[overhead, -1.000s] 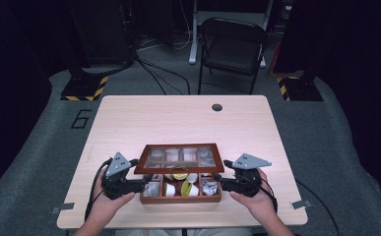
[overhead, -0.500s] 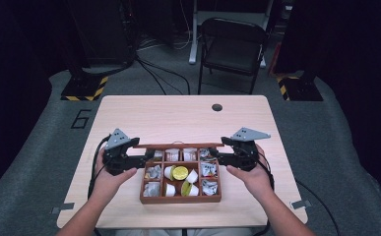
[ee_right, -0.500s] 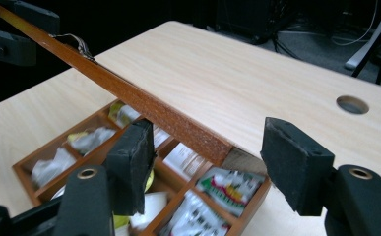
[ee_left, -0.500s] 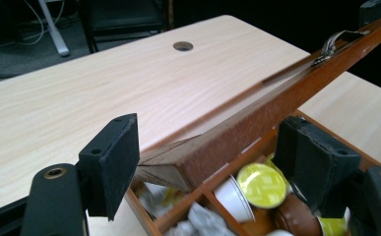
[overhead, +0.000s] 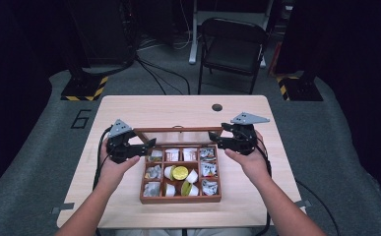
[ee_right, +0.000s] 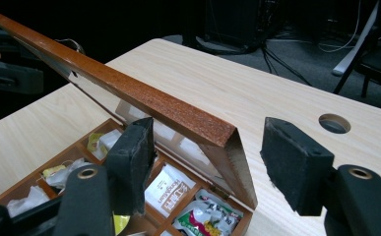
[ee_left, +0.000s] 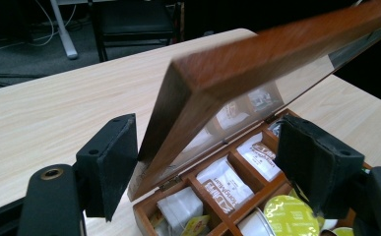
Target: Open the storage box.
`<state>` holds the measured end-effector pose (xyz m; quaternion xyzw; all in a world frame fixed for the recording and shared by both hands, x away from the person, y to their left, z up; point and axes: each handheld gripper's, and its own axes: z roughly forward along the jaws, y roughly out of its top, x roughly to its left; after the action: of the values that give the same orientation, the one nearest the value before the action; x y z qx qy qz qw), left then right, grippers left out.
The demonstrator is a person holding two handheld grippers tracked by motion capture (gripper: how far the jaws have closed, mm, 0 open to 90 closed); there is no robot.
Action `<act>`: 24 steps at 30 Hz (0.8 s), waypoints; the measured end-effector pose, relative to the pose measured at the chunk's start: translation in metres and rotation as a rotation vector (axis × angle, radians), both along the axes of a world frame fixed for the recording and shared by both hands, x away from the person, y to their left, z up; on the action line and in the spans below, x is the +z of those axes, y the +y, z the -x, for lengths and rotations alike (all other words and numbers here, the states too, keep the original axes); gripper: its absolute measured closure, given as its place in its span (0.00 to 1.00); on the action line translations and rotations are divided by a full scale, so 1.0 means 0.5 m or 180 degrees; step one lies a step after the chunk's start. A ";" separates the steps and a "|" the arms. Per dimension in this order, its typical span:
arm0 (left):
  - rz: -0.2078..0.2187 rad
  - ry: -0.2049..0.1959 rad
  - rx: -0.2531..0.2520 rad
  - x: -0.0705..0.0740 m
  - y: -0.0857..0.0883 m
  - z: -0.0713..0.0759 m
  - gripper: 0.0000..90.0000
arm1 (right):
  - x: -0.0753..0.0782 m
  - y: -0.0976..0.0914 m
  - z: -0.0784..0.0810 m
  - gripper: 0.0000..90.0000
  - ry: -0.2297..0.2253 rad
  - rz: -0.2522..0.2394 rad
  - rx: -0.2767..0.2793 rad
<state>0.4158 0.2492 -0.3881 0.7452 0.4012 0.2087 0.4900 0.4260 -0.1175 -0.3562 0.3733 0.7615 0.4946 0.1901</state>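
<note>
Since the earlier frames the glass-paned lid [overhead: 177, 131] of the wooden tea box [overhead: 180, 198] has swung up from lying flat over the compartments to standing raised on its rear hinges, and both hands have travelled away from the person and upward with it. Between the two grippers, the box sits on the light wooden table [overhead: 178, 105] with its open compartments on the person's side of both sets of jaws. The left gripper [overhead: 146, 145] brackets the lid's left corner: in the left gripper view its jaws [ee_left: 212, 162] have just been opening, with the lid's edge [ee_left: 237, 69] between them, one pad close against the wood and the other standing clear, so it looks like a loose cradle, not a clamp. The right gripper [overhead: 216, 142] is about half open around the right corner; in the right gripper view [ee_right: 207, 162] the near pad lies behind the pane and the far pad stands clear of the frame's end, so nothing is pinched. Below the jaws lie tea sachets [ee_left: 222, 184], paper packets [overhead: 208, 169] and a yellow-topped capsule [overhead: 180, 172]. The risk, as I judge it, is that the lid slips off these slack pads and drops shut, or is pushed past its hinges' travel, straining them or tipping the light box backward.
</note>
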 end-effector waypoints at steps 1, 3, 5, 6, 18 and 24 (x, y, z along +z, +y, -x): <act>0.0017 0.0001 0.0011 -0.004 0.000 -0.003 0.27 | 0.000 0.001 -0.002 0.41 -0.0001 -0.0011 -0.0008; 0.0036 0.0018 0.0021 -0.012 -0.002 -0.010 0.28 | -0.001 0.002 -0.007 0.41 -0.0010 0.0009 -0.0025; 0.0024 0.0035 0.0039 -0.021 -0.004 -0.018 0.29 | -0.002 0.002 -0.011 0.41 -0.0003 -0.0003 -0.0037; 0.0022 0.0043 0.0055 -0.025 -0.005 -0.022 0.29 | -0.002 0.002 -0.014 0.41 -0.0012 0.0002 -0.0037; 0.0095 0.0022 0.0105 -0.045 -0.008 -0.049 0.37 | -0.075 0.000 -0.068 0.40 0.0093 0.0035 0.0054; 0.0097 0.0035 0.0085 -0.054 -0.009 -0.060 0.37 | -0.123 -0.005 -0.094 0.40 0.0263 -0.0141 0.0176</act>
<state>0.4456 0.2447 -0.4152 0.7334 0.4170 0.2050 0.4962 0.4731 -0.1201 -0.4179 0.3763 0.7676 0.5006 0.1364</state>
